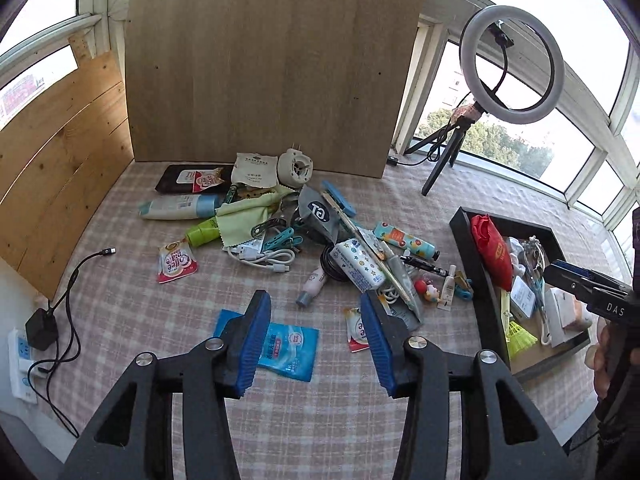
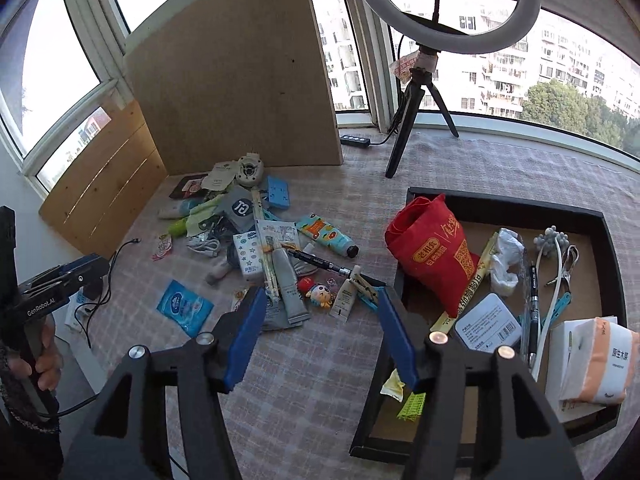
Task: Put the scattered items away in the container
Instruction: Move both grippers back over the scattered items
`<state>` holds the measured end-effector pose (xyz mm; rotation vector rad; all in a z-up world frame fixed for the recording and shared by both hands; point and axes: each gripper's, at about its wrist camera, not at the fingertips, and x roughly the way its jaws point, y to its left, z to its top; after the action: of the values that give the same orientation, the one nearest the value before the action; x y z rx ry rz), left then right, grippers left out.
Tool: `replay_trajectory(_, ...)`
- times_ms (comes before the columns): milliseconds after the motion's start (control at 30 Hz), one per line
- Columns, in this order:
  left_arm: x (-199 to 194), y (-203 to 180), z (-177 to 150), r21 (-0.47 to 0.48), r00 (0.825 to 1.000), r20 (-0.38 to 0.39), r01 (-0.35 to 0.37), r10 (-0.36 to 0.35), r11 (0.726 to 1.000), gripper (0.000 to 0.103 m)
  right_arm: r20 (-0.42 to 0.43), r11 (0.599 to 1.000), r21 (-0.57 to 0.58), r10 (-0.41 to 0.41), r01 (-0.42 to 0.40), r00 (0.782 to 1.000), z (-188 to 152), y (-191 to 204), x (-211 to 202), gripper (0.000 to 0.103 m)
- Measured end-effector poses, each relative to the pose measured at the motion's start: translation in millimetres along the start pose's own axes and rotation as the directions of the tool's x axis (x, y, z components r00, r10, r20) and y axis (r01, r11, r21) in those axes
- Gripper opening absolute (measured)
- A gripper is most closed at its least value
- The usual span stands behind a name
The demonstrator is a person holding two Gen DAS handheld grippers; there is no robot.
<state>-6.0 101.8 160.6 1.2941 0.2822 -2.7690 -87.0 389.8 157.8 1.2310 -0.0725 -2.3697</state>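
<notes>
left gripper (image 1: 316,336): jaws apart, empty, left of black tray (image 2: 504,204) | right gripper (image 2: 320,336): jaws apart, empty, at tray's left rim

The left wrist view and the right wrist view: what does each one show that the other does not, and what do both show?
Only the left wrist view shows the black charger plugged into the white power strip.

Only the right wrist view shows the tissue pack, the silver tin and the tray's far right wall.

Both show the black tray, the red bag, the blue wipe packet, the ring light and the pile of loose items.
</notes>
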Motion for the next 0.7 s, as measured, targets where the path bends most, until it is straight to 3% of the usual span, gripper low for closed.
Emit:
replay_trajectory(200, -19, 19, 1, 0.036, 0.999, 0.037, 0.009, -0.011, 0.999, 0.051, 0.021, 1.000, 0.015, 0.002, -0.003, 1.000, -2, 32, -6, 0.057)
replay_trajectory(467, -28, 82, 14, -0.023, 0.999, 0.049, -0.001, 0.002, 1.000, 0.051, 0.044, 0.999, 0.036, 0.005, -0.007, 0.999, 3, 64, -2, 0.057)
replay_trajectory(567, -27, 101, 24, -0.024, 0.998, 0.065, -0.006, 0.007, 1.000, 0.051, 0.045, 1.000, 0.021, 0.011, -0.012, 0.999, 10, 74, 7, 0.057)
replay_trajectory(700, -8, 117, 39, -0.027, 0.999, 0.031, 0.040, -0.039, 0.999, 0.049, -0.002, 0.999, 0.008, 0.043, -0.043, 0.999, 18, 84, 35, 0.053)
